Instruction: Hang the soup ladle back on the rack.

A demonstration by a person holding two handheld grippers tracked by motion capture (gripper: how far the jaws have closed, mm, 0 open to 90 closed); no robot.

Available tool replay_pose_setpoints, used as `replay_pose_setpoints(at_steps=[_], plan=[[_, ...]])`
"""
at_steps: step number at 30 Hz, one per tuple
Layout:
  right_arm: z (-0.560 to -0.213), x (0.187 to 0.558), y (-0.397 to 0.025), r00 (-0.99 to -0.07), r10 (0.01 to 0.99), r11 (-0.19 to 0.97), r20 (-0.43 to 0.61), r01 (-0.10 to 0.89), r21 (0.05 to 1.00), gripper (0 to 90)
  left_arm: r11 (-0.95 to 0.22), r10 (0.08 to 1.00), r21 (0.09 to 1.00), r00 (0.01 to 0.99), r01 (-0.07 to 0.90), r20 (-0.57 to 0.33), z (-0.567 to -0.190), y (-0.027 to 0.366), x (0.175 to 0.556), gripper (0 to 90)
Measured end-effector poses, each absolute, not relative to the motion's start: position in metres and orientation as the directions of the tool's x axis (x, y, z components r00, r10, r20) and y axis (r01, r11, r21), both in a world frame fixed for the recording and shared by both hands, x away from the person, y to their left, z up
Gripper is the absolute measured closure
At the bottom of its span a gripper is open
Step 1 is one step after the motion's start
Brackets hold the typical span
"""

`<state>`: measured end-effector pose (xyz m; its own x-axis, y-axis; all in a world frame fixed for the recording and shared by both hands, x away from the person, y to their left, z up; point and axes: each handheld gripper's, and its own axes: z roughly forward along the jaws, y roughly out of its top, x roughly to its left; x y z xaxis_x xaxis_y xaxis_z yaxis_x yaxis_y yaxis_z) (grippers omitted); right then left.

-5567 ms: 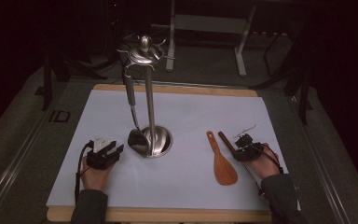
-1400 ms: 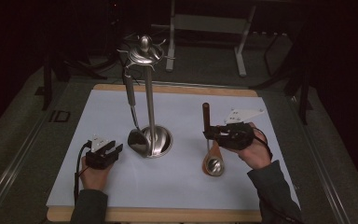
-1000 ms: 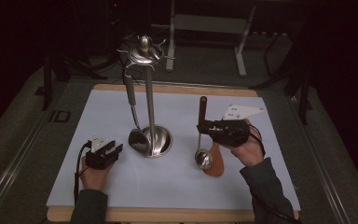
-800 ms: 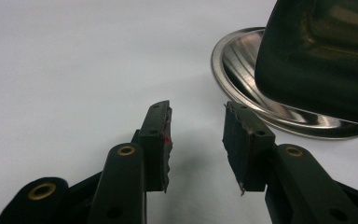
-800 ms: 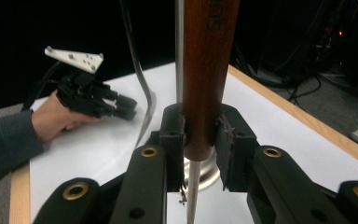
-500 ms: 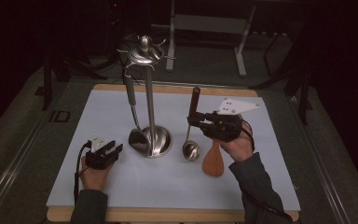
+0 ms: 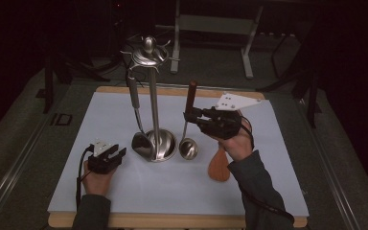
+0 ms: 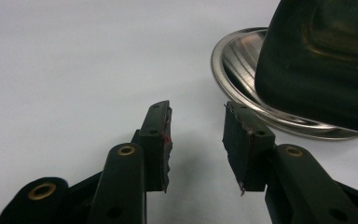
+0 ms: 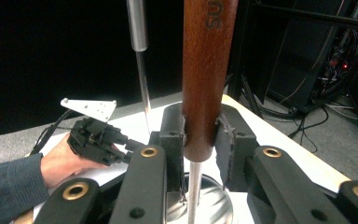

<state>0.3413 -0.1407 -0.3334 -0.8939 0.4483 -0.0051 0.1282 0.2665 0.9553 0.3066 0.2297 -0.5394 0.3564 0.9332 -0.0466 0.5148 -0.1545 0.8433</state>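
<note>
Where the right gripper (image 7: 191, 116) clamps, ladle (image 7: 189, 129) upright beside stand (image 7: 154, 115).

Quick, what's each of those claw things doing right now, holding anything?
Left gripper: open, empty, resting on the table by the stand's base.
Right gripper: shut on the ladle, gripping its wooden handle upright.

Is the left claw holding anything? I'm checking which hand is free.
No: the left claw is open, its jaws apart over the bare white mat, beside the stand's steel base.
</note>
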Motion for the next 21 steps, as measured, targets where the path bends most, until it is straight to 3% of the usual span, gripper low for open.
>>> replay_pose_setpoints(at_steps=[21], plan=[[-0.305, 0.338, -0.098, -0.891, 0.452, 0.264, -0.023, 0.109, 0.958, 74.4, -0.157, 0.933, 0.843, 0.357, 0.514, -0.044, -0.539, 0.229, 0.306, 61.9]])
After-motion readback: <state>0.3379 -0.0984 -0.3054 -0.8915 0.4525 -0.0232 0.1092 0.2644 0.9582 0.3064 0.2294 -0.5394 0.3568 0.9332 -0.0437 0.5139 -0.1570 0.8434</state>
